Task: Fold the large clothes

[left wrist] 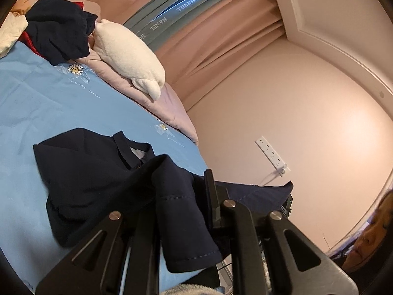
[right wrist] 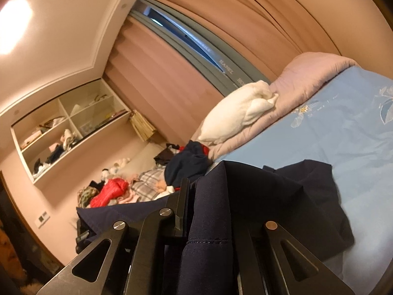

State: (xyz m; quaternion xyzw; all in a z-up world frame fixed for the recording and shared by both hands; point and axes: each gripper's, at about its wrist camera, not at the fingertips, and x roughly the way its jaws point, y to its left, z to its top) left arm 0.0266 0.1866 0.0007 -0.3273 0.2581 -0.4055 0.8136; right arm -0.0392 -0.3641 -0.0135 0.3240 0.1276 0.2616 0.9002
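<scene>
Your left gripper [left wrist: 196, 211] and right gripper [right wrist: 211, 211] each pinched the navy garment [left wrist: 93, 179] – its hem stretched between them, the rest draped on the blue bedsheet [left wrist: 49, 98] – near a white pillow [left wrist: 127, 56]

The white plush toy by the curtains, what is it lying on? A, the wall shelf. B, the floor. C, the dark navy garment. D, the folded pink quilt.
D: the white plush toy rests on the pink quilt at the edge of the blue bedsheet, apart from the navy garment.
</scene>
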